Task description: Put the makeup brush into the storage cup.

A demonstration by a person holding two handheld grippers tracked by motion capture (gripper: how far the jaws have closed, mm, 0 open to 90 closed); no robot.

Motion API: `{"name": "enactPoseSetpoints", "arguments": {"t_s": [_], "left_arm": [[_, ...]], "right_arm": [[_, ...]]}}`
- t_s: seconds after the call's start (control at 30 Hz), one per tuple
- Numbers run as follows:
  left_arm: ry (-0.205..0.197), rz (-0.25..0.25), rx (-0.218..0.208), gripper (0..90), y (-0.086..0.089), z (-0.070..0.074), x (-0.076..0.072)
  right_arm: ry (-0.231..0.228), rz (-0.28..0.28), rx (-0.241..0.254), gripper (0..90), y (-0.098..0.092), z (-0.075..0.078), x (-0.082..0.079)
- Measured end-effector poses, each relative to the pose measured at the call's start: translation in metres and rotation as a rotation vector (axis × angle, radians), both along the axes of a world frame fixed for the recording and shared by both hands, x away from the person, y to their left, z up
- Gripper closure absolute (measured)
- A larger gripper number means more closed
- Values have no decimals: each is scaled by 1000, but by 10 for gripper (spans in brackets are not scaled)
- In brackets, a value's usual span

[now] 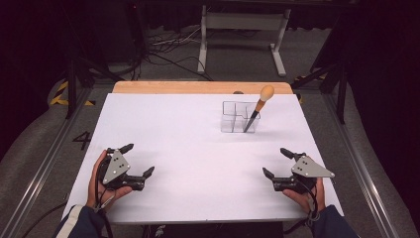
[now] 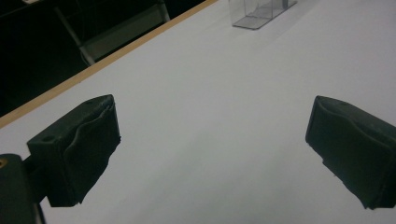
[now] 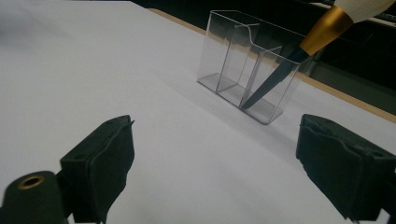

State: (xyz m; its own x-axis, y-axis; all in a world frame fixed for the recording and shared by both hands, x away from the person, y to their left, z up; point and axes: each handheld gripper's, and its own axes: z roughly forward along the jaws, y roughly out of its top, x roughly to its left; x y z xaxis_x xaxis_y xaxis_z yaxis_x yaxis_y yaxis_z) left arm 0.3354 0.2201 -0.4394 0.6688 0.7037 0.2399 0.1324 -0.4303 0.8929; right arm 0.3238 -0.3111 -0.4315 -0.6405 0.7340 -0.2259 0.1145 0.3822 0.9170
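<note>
Brush [image 1: 258, 106] stood leaning in the clear holder [image 1: 239, 117], well ahead of both grippers.
We held the left gripper [image 1: 137, 159] and right gripper [image 1: 275, 162] wide open and empty; next we judged a reach forward to the brush handle.

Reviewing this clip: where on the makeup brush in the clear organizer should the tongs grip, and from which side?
Probably the gold ferrule just under the bristle head of the makeup brush, approached from above. The black handle sits inside the end compartment of the clear organizer, walled in, while the top leans out free beyond the rim.
</note>
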Motion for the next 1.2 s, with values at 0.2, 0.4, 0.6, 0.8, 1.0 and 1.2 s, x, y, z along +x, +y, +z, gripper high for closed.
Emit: {"name": "enactPoseSetpoints", "arguments": {"t_s": [0.2,0.4,0.6,0.8,1.0,1.2], "left_arm": [[17,20,-15,37,13,-4,-3],[33,38,-23,38,25,-9,-7],[58,39,-71,41,28,-13,-10],[40,35,-107,42,27,-10,-13],[32,40,-112,34,26,-8,-14],[29,39,-127,26,27,-7,-15]], "right_arm": [[0,-2,-4,118,0,0,0],[4,-6,1,118,0,-1,1],[3,-5,-13,116,0,-2,0],[-18,-11,2,112,-1,1,-1],[-34,-16,-4,61,1,2,-4],[-59,-40,5,51,1,4,-5]]}}
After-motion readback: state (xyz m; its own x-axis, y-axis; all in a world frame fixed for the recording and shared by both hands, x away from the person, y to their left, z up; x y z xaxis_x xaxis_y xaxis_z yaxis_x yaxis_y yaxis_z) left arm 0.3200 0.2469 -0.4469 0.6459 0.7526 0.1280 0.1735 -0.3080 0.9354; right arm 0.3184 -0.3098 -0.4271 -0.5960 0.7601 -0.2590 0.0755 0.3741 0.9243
